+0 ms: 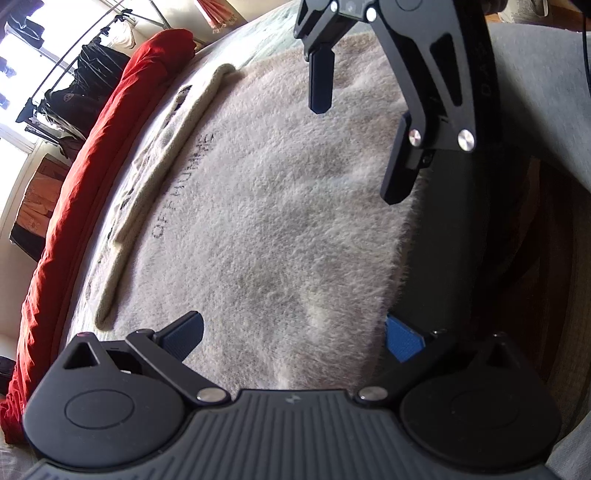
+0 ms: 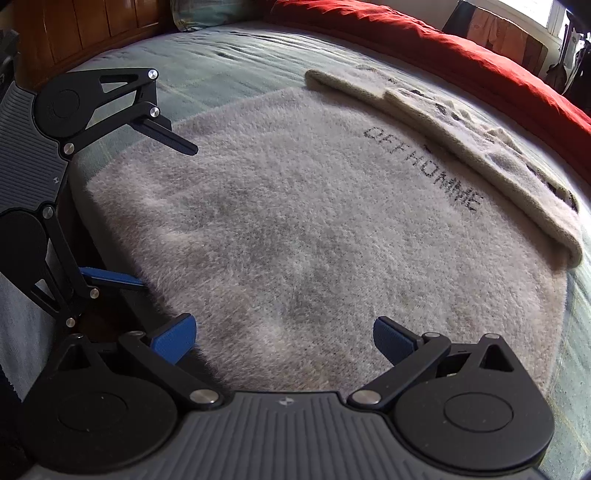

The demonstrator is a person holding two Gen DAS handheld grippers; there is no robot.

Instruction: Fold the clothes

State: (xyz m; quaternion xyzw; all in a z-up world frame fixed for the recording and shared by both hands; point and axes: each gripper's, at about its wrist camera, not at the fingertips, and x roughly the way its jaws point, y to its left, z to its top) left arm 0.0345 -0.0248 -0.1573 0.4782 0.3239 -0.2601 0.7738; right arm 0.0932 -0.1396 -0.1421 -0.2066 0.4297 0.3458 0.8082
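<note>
A fuzzy grey-beige sweater (image 1: pixel 277 221) (image 2: pixel 295 221) with black "OFF HOMME" lettering lies flat on the bed. One cream sleeve (image 1: pixel 159 177) (image 2: pixel 480 158) is folded in along its far edge. My left gripper (image 1: pixel 293 336) (image 2: pixel 168 216) is open over the sweater's near edge, with nothing between its blue-padded fingers. My right gripper (image 2: pixel 286 338) (image 1: pixel 354 155) is also open and empty, just above the fabric beside the left one. Both hover at the same near side of the garment.
A pale blue-green bedsheet (image 2: pixel 221 55) lies under the sweater. A red blanket (image 1: pixel 92 147) (image 2: pixel 443 33) is bunched along the bed's far side. A drying rack with dark clothes (image 1: pixel 74 85) stands by the window. A wooden headboard (image 2: pixel 92 22) stands at one end.
</note>
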